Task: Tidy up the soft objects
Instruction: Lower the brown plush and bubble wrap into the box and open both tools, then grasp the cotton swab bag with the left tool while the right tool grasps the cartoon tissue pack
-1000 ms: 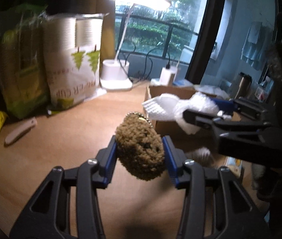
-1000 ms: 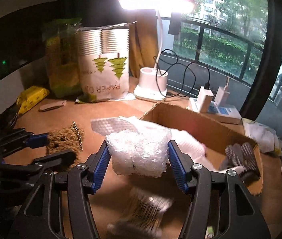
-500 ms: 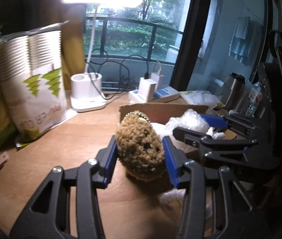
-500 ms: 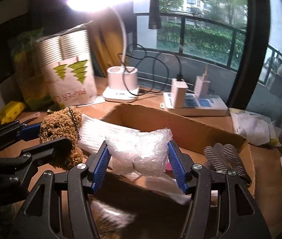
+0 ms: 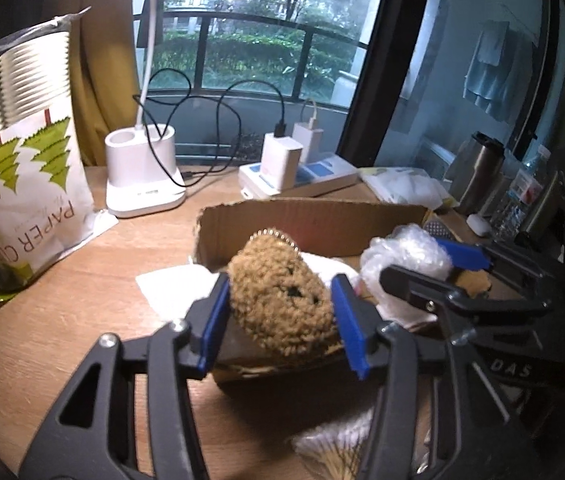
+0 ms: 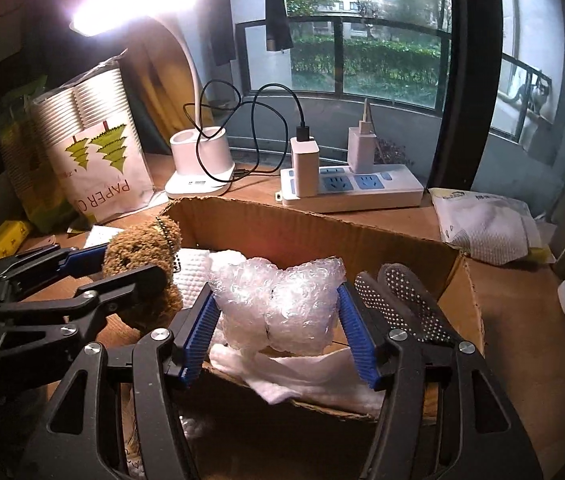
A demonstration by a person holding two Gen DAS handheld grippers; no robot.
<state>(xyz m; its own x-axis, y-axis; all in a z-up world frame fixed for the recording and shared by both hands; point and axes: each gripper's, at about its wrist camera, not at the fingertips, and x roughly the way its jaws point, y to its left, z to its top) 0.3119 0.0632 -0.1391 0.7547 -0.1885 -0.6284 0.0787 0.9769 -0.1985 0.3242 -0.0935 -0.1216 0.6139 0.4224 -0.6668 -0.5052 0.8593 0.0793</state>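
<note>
Closest to me, the left gripper (image 5: 280, 316) has a curly brown plush bear (image 5: 280, 298) between its blue pads, and its jaws are opening; the near pad already looks a shade clear of the fur while the far one seems to touch it yet, so I would call the grip let go or nearly so. Just beside it, the right gripper (image 6: 278, 320) has a crumpled wad of bubble wrap (image 6: 278, 304) between its ribbed pads, and those jaws are opening too, though the wrap fills the gap and both pads look to be against it. Both bundles sit over the open cardboard box (image 6: 314, 236), the bear at its left end near the corner, the wrap toward the middle above a white padded sheet (image 6: 302, 376) that droops over the near wall. A pair of dotted work gloves (image 6: 402, 296) lies inside at the right. My reading is that this is the drop-off step: two soft things brought to the box and being released into it together. What comes next, I'd judge, is to let the jaws spread until bear and wrap fall free, then lift straight up and back so neither pad drags fur or film out again; the bear, hard by the rim, could tip over the edge if nudged. Beyond the box stand a power strip (image 6: 354, 188) with chargers, a white lamp base (image 6: 202, 164), and a sleeve of paper cups (image 6: 94, 152) against the window.
</note>
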